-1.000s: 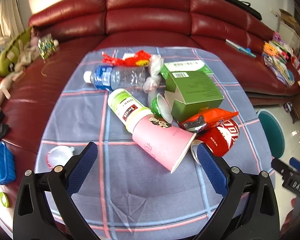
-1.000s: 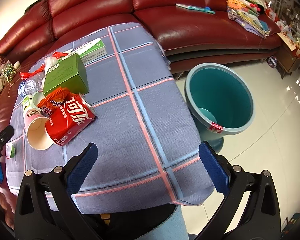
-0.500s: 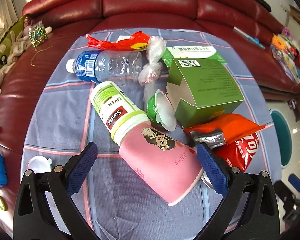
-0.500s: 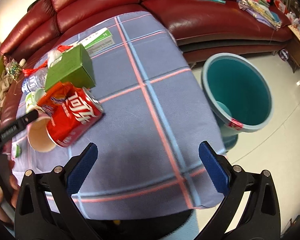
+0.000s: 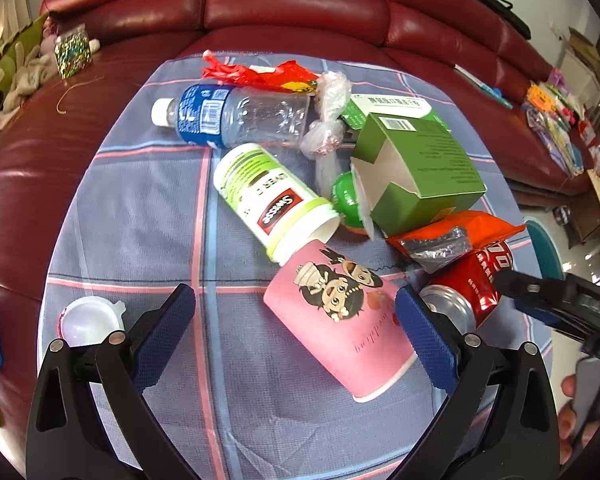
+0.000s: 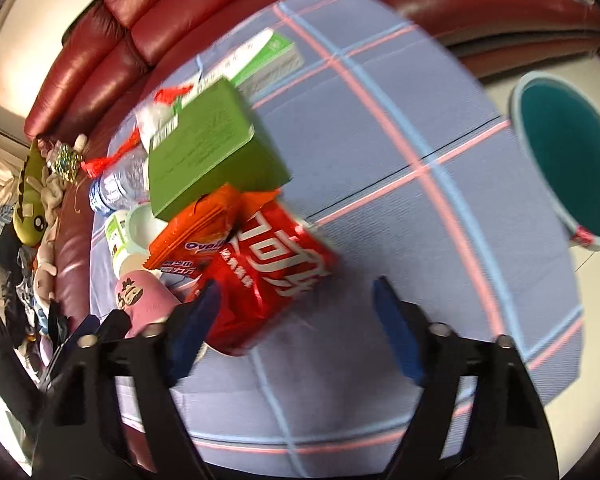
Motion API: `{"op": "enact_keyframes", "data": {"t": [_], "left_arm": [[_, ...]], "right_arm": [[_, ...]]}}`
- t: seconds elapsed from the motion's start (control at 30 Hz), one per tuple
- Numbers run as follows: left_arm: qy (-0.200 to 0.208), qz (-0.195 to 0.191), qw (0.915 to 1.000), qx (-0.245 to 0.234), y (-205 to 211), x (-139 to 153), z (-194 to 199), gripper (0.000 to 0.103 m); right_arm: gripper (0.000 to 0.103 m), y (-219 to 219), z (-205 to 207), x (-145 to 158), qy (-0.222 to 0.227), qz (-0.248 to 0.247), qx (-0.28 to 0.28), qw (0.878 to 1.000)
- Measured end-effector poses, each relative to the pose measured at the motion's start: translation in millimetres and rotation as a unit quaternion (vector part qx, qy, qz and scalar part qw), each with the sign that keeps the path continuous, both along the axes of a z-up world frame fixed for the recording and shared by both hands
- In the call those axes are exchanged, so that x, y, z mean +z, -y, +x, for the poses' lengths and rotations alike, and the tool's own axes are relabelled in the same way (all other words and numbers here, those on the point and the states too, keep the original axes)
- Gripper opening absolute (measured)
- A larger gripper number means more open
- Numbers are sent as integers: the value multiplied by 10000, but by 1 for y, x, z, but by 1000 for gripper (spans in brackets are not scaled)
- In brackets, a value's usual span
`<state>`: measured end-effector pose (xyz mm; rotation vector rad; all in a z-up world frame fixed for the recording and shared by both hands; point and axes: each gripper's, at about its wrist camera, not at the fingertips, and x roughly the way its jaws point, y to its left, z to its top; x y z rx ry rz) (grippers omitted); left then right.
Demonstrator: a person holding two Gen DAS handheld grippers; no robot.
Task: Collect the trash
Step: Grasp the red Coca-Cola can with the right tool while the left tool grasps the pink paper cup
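My right gripper (image 6: 296,312), jaws closing but still apart, nears the red can (image 6: 268,280): light, slick, dentable; I'd grip mid-body. Left gripper (image 5: 294,320) open, empty.

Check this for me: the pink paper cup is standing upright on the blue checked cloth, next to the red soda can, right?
Not quite. The pink paper cup is lying on its side, not upright, with its open mouth toward the camera. The left wrist view shows this. The rest holds: it is on the blue checked cloth, next to the red soda can.
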<state>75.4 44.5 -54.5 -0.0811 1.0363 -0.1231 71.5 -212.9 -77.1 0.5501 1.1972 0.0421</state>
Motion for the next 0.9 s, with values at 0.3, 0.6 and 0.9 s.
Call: {"op": "enact_keyframes", "data": {"t": [0.3,0.6,0.9], "left_arm": [[-33,-145,9999,-47,-12,-2,-2,100],[-180,-296,9994,-31,-6,-9,-4,100],[-576,-95,9968,-548,35,-28,-5,100]], "right_arm": [[67,-17,23,-24,-128,813,58,9966],[57,-19,24,-13,48,443,453,9980],[57,28,7,0,99,-606,430,9972]]}}
